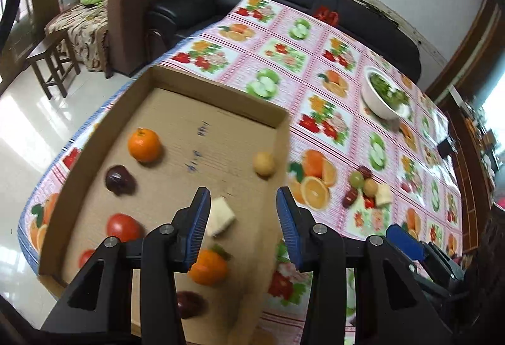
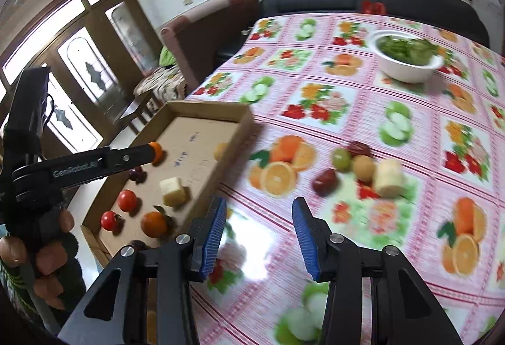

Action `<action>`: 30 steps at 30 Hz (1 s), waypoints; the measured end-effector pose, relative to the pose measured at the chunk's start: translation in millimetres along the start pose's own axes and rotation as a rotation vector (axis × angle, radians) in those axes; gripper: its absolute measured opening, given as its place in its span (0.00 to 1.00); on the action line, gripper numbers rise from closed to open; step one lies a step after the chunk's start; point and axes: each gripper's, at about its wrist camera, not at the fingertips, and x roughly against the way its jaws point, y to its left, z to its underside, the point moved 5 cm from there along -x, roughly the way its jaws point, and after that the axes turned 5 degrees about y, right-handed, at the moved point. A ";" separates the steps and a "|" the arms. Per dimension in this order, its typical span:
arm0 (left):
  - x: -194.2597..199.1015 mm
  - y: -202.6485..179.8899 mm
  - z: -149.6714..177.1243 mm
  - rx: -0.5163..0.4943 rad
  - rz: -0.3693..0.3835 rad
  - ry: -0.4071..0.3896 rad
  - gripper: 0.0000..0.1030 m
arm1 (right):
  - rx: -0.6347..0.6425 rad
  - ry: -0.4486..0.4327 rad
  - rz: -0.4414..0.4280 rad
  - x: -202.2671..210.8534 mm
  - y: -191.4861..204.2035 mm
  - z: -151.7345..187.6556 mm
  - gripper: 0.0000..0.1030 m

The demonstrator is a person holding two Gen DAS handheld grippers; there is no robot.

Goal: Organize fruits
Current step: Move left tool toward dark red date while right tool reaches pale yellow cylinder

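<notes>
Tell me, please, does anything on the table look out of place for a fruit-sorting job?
Nothing is spilled or damaged. A small cluster of fruit pieces sits loose on the tablecloth, outside the cardboard tray that holds the rest. The white bowl holds greens, not fruit.

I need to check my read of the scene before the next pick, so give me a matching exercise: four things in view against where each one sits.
Things:
1. pale banana chunk
2. green grape
3. white bowl
4. left gripper

Places:
A. on the tablecloth, in the loose fruit cluster
B. inside the cardboard tray
C. open, above the tray
D. far side of the table, holding greens

Pairs: 1-B, 2-A, 3-D, 4-C
</notes>
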 end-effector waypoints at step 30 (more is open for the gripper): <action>-29.2 -106.2 44.1 -0.234 -0.026 0.037 0.40 | -0.170 -0.028 0.142 27.1 -112.8 34.3 0.44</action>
